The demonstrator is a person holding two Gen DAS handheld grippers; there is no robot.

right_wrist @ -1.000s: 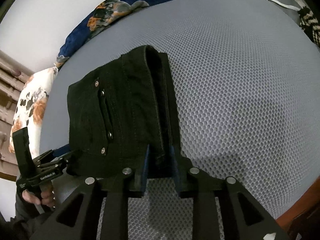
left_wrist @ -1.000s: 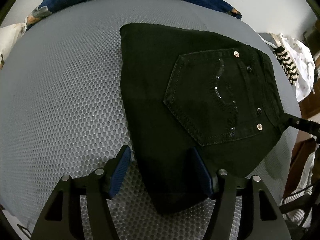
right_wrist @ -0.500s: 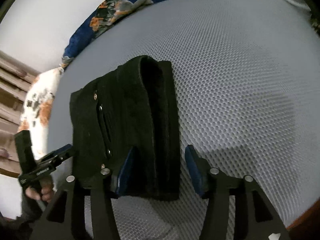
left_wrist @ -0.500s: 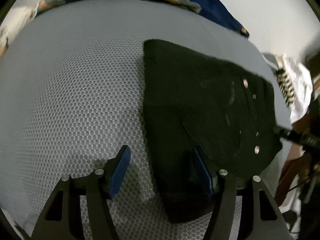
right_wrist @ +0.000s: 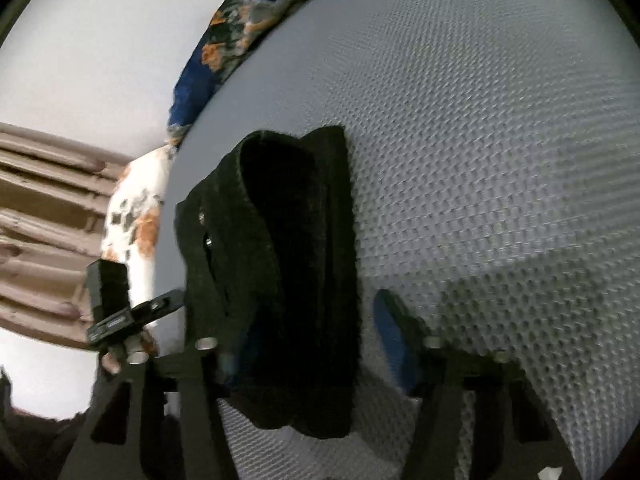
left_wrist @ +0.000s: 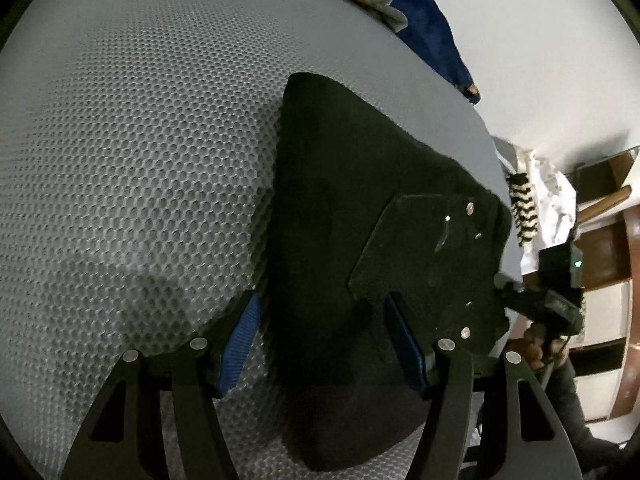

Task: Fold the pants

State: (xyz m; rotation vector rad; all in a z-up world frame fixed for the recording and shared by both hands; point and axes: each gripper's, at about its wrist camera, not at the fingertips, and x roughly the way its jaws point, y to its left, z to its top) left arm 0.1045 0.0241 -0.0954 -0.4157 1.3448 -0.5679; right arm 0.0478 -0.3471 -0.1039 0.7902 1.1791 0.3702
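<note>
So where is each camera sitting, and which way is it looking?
Left wrist view: sits on the left gripper, looks down along its wide-apart jaws at the folded pants on the mattress; a hand shows at right.
Right wrist view: sits on the right gripper, looks down at the pants' thick folded end between its closing jaws; fingers show at left.
Both share the pants, mattress and blue blanket.

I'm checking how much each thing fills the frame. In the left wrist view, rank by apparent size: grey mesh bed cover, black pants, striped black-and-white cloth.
1. grey mesh bed cover
2. black pants, enlarged by nearness to the camera
3. striped black-and-white cloth
</note>
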